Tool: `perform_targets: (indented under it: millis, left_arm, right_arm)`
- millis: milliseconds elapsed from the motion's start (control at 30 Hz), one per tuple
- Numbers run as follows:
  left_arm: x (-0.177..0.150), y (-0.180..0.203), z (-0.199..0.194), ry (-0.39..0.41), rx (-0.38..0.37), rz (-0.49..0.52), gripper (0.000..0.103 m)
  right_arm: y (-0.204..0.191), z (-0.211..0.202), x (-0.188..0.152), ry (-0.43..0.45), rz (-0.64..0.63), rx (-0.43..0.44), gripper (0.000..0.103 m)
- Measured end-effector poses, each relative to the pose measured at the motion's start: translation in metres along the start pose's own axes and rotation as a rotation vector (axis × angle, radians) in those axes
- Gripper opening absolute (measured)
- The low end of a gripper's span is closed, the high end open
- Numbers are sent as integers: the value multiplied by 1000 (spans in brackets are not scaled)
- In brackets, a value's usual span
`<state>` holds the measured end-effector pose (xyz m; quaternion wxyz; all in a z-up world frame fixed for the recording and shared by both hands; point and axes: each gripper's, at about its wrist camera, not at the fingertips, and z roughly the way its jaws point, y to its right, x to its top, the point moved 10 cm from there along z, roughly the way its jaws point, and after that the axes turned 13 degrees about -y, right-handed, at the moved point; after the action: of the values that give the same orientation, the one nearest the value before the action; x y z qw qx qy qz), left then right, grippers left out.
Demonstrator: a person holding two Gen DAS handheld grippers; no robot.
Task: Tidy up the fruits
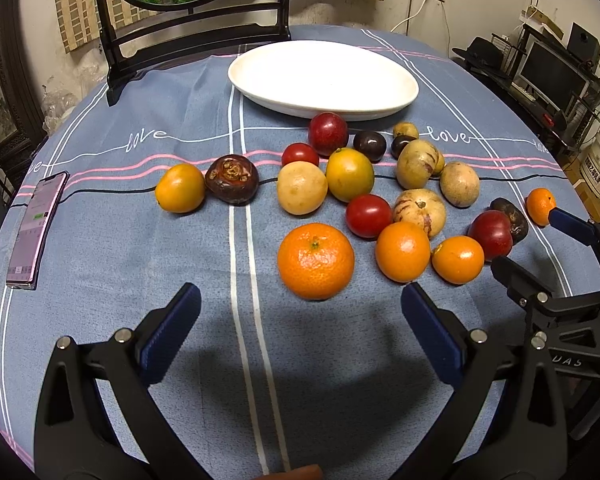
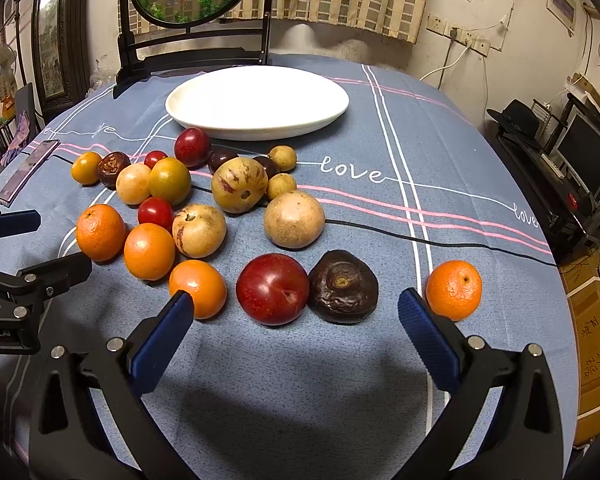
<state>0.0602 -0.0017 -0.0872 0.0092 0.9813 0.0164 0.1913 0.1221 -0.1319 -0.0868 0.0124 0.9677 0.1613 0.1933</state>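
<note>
Left wrist view: my left gripper (image 1: 300, 332) gapes wide and empty, my right gripper (image 2: 296, 332) likewise. The mandarin (image 1: 316, 261) sits at twelve o'clock, the white plate (image 1: 396, 102) beyond. Probably light and soft; I'd pinch its middle gently.

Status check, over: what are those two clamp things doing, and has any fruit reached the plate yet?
Left gripper open, empty, facing big mandarin. Right gripper open, empty, facing red plum. White plate bare; all fruit on the tablecloth. Path clear.

Left gripper (image 1: 300, 332) low and near, jaws spread wide, empty; right gripper (image 2: 296, 336) likewise, just beside it.
</note>
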Motion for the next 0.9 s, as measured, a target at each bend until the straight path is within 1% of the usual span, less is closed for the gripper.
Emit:
perform_targets:
  millis: [467,900]
  left_arm:
    - [0,-2,2,0,10,-4,101]
    - [0,-2,1,2,12,-4,101]
  right_arm:
    - [-3,0,1,3,-2,20,102]
    - [-2,0,2,8,2,18,102]
